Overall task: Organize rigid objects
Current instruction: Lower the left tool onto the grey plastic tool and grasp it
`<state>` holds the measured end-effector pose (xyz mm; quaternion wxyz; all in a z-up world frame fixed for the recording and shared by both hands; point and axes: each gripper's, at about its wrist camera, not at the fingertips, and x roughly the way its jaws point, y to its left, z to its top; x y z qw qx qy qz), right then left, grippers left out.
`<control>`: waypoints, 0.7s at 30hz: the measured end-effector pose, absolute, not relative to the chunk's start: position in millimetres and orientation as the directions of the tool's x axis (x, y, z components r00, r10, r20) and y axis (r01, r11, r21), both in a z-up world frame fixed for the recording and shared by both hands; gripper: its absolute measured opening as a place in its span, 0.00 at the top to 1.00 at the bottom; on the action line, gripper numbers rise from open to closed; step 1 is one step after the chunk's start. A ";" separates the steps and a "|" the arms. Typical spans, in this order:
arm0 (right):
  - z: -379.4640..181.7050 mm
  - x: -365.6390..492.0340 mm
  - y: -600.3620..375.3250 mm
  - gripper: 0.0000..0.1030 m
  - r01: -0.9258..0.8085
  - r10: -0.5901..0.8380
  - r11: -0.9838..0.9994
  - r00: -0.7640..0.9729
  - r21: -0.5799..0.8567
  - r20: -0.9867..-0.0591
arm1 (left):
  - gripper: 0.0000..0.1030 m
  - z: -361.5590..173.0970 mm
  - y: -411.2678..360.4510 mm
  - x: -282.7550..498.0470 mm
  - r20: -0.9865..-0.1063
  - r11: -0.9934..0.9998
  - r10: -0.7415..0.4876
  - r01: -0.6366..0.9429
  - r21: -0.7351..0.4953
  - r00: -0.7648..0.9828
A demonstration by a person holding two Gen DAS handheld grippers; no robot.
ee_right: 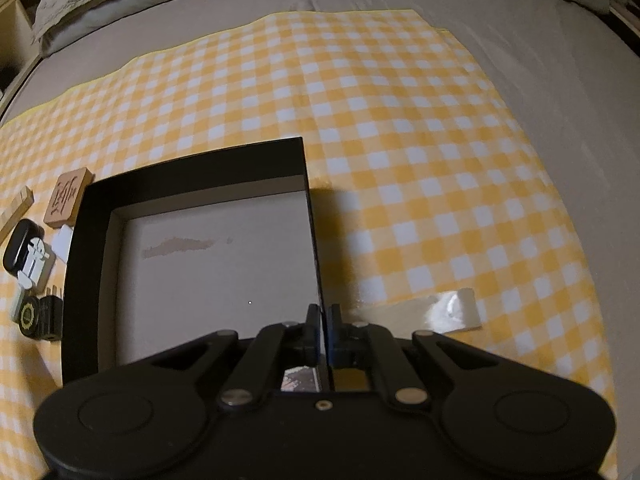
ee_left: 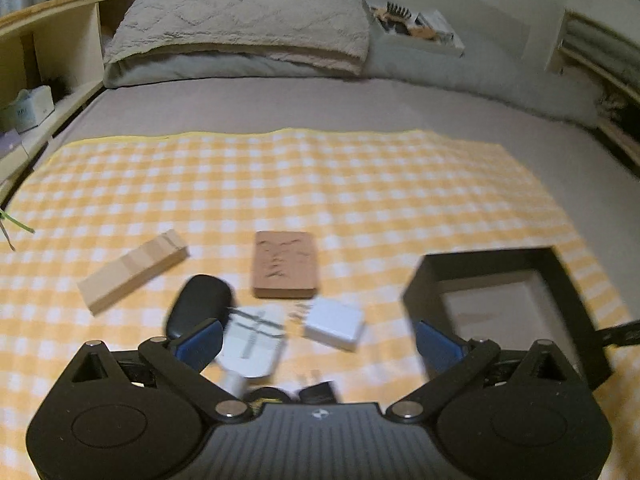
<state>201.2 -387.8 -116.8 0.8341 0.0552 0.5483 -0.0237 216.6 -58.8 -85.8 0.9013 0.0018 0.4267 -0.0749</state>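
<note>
A black open box [ee_right: 192,168] with a pale bottom lies on the yellow checked cloth; it also shows in the left wrist view [ee_left: 560,280]. My right gripper [ee_right: 324,312] is shut on the box's right wall. My left gripper [ee_left: 318,340] is open and empty, low over a white plug adapter [ee_left: 254,340] and a white charger cube [ee_left: 336,322]. Beyond them lie a black oval case [ee_left: 198,306], a brown carved tile [ee_left: 285,264] and a wooden block [ee_left: 134,272]. A black charger [ee_left: 318,390] sits under the gripper body.
The cloth [ee_left: 320,184] covers a grey bed. Pillows [ee_left: 240,24] and a white tray of small items [ee_left: 416,28] lie at the head. A wooden shelf [ee_left: 44,60] stands on the left. Clear tape [ee_right: 432,310] sticks to the cloth right of the box.
</note>
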 end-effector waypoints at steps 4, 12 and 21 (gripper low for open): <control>-122.5 202.3 -383.1 0.96 0.082 0.009 0.996 0.382 0.043 -0.924 | 0.03 -98.1 -45.0 227.4 -0.807 0.989 -0.104 0.149 -0.019 0.582; -121.9 203.4 -380.5 0.95 0.071 0.010 0.997 0.377 0.040 -0.926 | 0.21 -123.5 -24.7 247.1 -0.869 0.988 -0.066 0.154 0.012 0.490; -122.2 203.0 -379.0 0.90 0.054 0.016 0.998 0.376 0.039 -0.926 | 0.30 -155.9 -22.4 267.9 -0.924 0.990 -0.096 0.129 -0.051 0.370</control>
